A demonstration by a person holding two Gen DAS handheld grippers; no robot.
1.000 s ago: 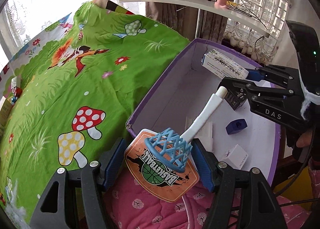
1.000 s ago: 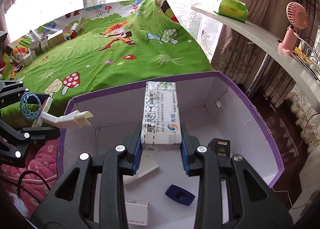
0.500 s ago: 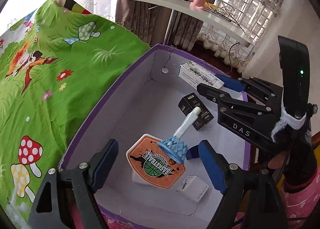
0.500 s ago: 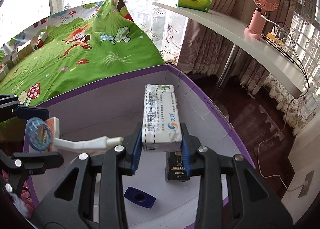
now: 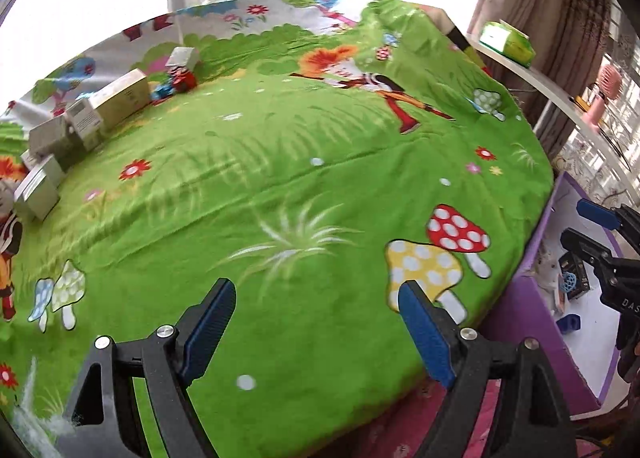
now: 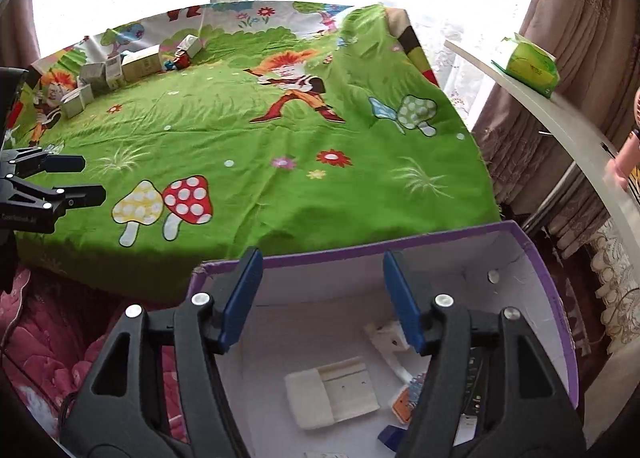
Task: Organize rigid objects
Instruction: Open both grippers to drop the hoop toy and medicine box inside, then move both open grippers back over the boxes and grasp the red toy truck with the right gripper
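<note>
My left gripper [image 5: 316, 322] is open and empty over the green cartoon bedsheet [image 5: 280, 178]. My right gripper [image 6: 322, 298] is open and empty above the purple-rimmed white box [image 6: 552, 298]. Inside the box lie the toy basketball hoop [image 6: 408, 394], a white flat carton [image 6: 332, 394] and a dark blue piece [image 6: 390, 436]. The box also shows at the right of the left wrist view [image 5: 520, 298]. Several small cartons [image 5: 80, 126] and a red toy [image 5: 180, 82] sit at the far left of the bed; they also show in the right wrist view [image 6: 120, 70].
A white shelf [image 6: 560, 126] runs along the curtains with a green tissue pack [image 6: 528, 66] on it. A pink blanket [image 6: 36, 334] lies below the bed's near edge. The left gripper shows at the left of the right wrist view [image 6: 60, 182].
Both grippers opened and let go: the hoop and the medicine carton are out of their jaws. The left gripper swung left from the box to over the bed; the right pulled back above the box.
</note>
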